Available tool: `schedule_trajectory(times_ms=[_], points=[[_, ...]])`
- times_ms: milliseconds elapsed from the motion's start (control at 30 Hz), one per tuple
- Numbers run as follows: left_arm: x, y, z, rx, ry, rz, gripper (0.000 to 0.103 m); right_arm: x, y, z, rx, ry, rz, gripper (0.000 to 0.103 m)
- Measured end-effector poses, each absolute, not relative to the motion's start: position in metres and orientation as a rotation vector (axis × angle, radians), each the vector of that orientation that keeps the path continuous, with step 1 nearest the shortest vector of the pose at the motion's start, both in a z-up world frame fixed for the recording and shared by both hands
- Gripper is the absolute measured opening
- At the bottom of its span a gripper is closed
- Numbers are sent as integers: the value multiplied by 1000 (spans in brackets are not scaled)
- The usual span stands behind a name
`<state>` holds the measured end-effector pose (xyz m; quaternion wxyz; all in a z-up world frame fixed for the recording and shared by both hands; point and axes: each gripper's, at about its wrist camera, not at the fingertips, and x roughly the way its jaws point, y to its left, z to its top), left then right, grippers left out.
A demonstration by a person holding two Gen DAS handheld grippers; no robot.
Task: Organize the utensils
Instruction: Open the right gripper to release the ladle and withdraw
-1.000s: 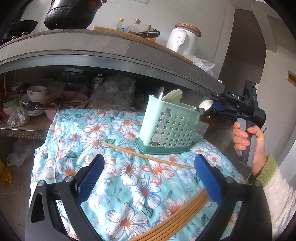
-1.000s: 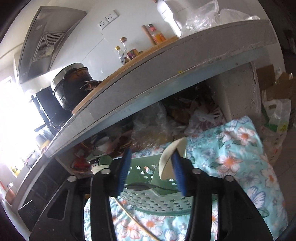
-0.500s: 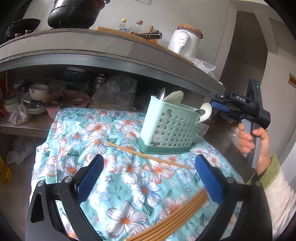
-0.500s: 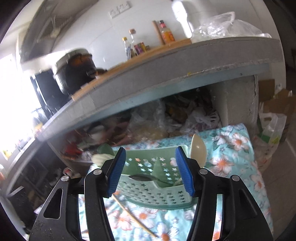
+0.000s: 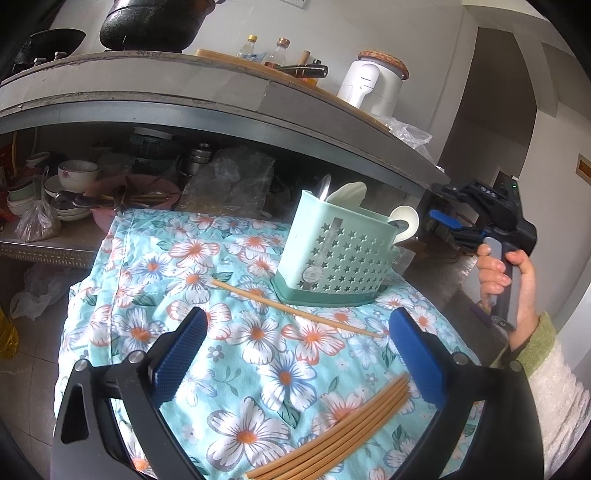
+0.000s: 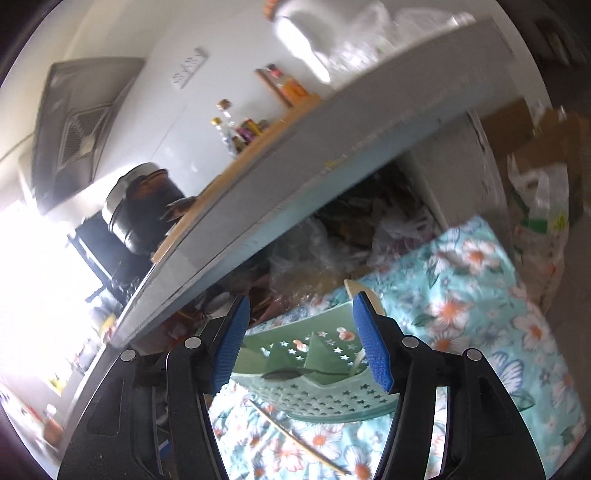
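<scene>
We see the task's things gathered around the mint-green utensil holder (image 5: 338, 258), which stands upright on its darker green base on the floral cloth (image 5: 155, 280). A single chopstick (image 5: 295, 308) lies flat just in front of the holder's base, its long axis slanting across the cloth, with one end out to the holder's left and the other end nearer us on the right. Further toward us from the holder, a bundle of chopsticks (image 5: 343, 430) lies flat too, all sticks parallel, slanting from low centre up to the right. Inside the holder, a white spoon (image 5: 404, 221) leans out over the right-hand rim, bowl up, and a pale spatula (image 5: 347, 192) and a metal spoon (image 5: 325, 186) stick up from the back left compartment.

Our left gripper (image 5: 295, 354) hangs over the cloth on the near side of the holder, jaws wide, nothing between them. Our right gripper (image 6: 301, 343), held in a hand (image 5: 511, 280) with a green-cuffed sleeve, sits to the right of the holder; its jaws are opening and frame the holder's rim without pressing on anything.

Behind the holder runs a grey countertop (image 5: 147, 88) carrying a black pot (image 5: 151, 22), bottles and a white appliance (image 5: 373, 86).
</scene>
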<state>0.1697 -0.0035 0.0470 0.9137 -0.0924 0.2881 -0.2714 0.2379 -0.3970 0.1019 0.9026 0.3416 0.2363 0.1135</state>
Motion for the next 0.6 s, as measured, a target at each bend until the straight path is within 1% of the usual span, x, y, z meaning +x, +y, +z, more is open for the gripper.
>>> schedule_trajectory(times_ms=[233, 467, 600], points=[[168, 0, 49, -177, 589, -546, 97, 258, -392, 92, 708, 543, 262, 57], [171, 4, 46, -196, 608, -536, 97, 248, -386, 86, 684, 556, 306, 57], [169, 2, 47, -192, 600, -542, 97, 234, -393, 88, 698, 533, 302, 57]])
